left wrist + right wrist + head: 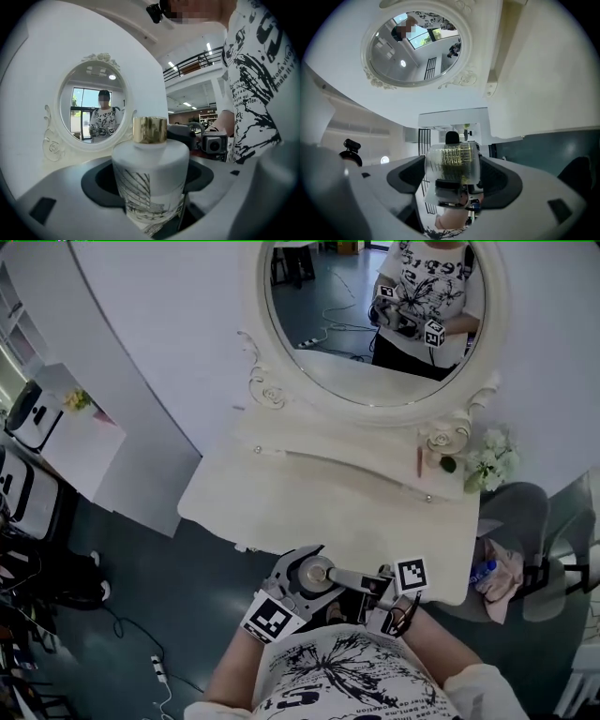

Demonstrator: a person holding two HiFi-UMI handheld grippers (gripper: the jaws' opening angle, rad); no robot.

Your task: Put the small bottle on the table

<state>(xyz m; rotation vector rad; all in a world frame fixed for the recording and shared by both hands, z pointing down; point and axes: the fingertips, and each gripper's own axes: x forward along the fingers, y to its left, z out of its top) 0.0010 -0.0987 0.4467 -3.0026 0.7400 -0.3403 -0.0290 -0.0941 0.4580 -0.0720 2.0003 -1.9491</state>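
Left tool (150, 199) is clamping the small bottle (149, 168) upright, gold cap up. The right tool (452, 185) is squeezing it from the opposite side, so I'm guessing a hand-over. Bottle's hanging by the person's chest, not yet over the table (281, 493).

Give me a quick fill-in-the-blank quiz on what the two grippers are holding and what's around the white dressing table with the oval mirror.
1. The left gripper is shut on a small white bottle with a ____ cap.
2. The clear cylindrical piece sits between the jaws of the ____ gripper.
3. The oval mirror reflects the ____ who holds both grippers.
4. At the right end of the white dressing table, in the head view, stand white ____.

Missing words: gold; right; person; flowers
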